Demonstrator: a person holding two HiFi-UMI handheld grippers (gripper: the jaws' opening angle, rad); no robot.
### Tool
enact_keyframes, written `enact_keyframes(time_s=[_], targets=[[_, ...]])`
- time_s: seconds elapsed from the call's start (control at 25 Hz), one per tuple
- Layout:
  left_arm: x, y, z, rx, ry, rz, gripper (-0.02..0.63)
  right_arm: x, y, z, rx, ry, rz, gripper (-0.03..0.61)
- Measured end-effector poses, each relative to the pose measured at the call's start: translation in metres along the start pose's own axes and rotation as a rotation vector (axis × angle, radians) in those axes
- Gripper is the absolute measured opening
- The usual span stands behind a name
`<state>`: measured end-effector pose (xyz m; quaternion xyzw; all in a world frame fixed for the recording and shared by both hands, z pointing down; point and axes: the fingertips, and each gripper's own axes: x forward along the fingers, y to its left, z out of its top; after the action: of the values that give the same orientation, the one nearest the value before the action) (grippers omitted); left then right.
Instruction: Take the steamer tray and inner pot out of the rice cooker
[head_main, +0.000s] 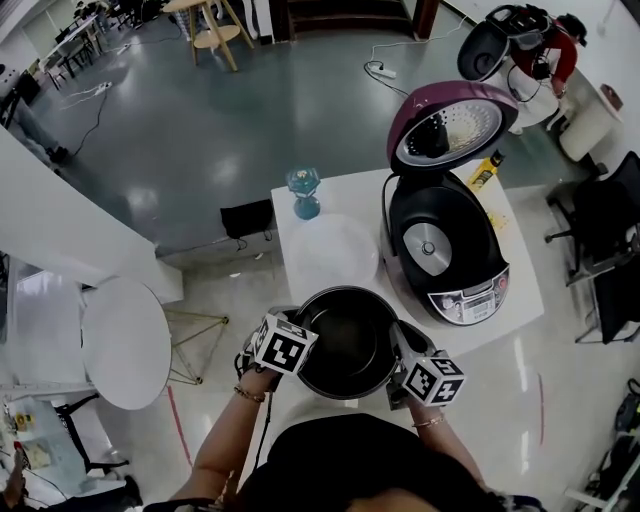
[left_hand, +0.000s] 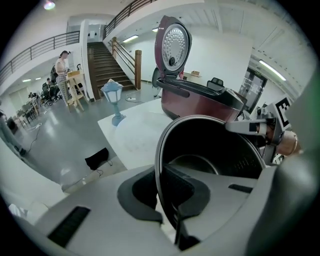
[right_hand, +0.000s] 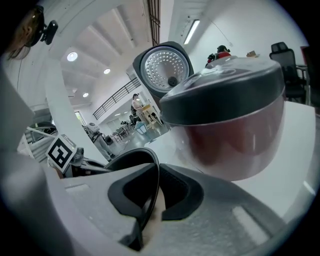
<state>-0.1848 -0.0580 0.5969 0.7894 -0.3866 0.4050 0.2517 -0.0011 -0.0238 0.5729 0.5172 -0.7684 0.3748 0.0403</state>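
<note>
The black inner pot (head_main: 348, 342) is out of the rice cooker (head_main: 447, 255) and hangs over the table's near edge, in front of the cooker. My left gripper (head_main: 298, 338) is shut on its left rim and my right gripper (head_main: 400, 357) is shut on its right rim. In the left gripper view the rim (left_hand: 159, 165) runs between the closed pads (left_hand: 140, 192), with the empty pot (left_hand: 215, 150) beyond. The right gripper view shows the rim (right_hand: 150, 172) pinched the same way. A translucent round steamer tray (head_main: 330, 250) lies on the white table (head_main: 520, 290). The cooker's lid (head_main: 450, 125) stands open.
A small blue lantern-shaped ornament (head_main: 303, 192) stands at the table's far left corner. A yellow item (head_main: 485, 170) lies behind the cooker. A round white side table (head_main: 120, 340) is on the floor to the left, with office chairs (head_main: 610, 230) to the right.
</note>
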Motion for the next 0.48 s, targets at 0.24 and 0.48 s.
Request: enact_keyframes(time_s=[0.24,0.48], targets=[[0.0017,-0.0012,0.0017,0.004,-0.011,-0.004,0.011,0.0002,-0.0023,0.0011,-0.006,-0.001,-0.003,0.03],[0.003,0.001,0.0038,0.014,-0.042,0.017,0.011,0.0038,-0.0024,0.0031,-0.009,0.007,-0.004,0.031]])
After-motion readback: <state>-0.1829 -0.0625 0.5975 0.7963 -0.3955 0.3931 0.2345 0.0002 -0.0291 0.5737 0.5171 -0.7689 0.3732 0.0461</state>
